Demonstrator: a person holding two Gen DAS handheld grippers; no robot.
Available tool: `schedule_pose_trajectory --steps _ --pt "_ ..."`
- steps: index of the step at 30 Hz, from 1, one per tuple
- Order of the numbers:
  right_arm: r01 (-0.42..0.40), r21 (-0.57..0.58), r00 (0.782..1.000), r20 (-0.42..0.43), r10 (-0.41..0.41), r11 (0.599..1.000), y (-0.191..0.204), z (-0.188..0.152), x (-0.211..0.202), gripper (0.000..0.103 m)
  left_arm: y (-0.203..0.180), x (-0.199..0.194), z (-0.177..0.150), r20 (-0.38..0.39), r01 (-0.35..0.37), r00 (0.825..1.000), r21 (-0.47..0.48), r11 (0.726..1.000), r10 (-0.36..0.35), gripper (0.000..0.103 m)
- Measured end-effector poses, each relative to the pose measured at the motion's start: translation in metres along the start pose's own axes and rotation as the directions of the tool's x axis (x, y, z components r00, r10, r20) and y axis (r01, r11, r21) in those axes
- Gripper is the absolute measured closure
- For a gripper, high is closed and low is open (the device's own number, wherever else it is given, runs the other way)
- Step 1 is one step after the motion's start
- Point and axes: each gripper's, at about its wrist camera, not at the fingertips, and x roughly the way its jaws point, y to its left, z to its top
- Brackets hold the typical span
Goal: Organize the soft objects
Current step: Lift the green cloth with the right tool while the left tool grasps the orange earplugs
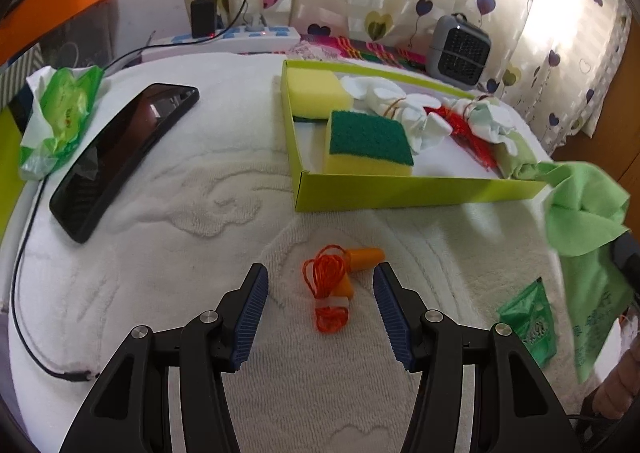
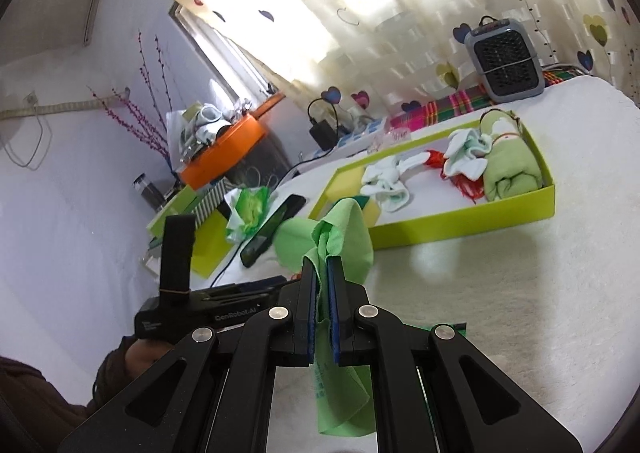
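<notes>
Over earplugs (image 1: 334,285), wide left jaws.

Only thing I can actually read is "GenRobot.AI" in pale letters on the side of the left gripper (image 2: 224,309), seen from the right wrist view. There's a smaller label further back on that same black body, plus faint print on the green cloth (image 2: 340,393) and some lettering on the green packet (image 1: 528,323) lying on the white towel (image 1: 200,253), but all of that is too tiny or blurry to make out.
</notes>
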Motion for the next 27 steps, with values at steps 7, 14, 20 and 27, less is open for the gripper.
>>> schedule_pose_trajectory --steps 7,14,20,27 --pt "0.040 -0.001 0.999 0.022 -0.040 0.999 -0.007 0.003 -0.007 0.097 -0.005 0.006 0.005 -0.001 -0.034 0.999 0.023 0.999 0.034 0.049" --pt "0.148 -0.035 0.986 0.084 -0.145 0.988 -0.013 0.009 -0.023 0.097 -0.008 0.009 0.006 -0.009 -0.054 0.998 0.032 0.998 0.054 0.049" --pt "0.192 -0.007 0.976 0.110 -0.190 0.981 -0.027 0.015 -0.031 0.097 -0.008 0.010 0.007 0.003 -0.071 0.997 0.025 0.997 0.071 0.059" --pt "0.191 -0.004 0.977 0.097 -0.189 0.982 -0.029 0.013 -0.028 0.097 -0.003 0.009 0.008 0.011 -0.091 0.996 0.017 0.996 0.091 0.076"
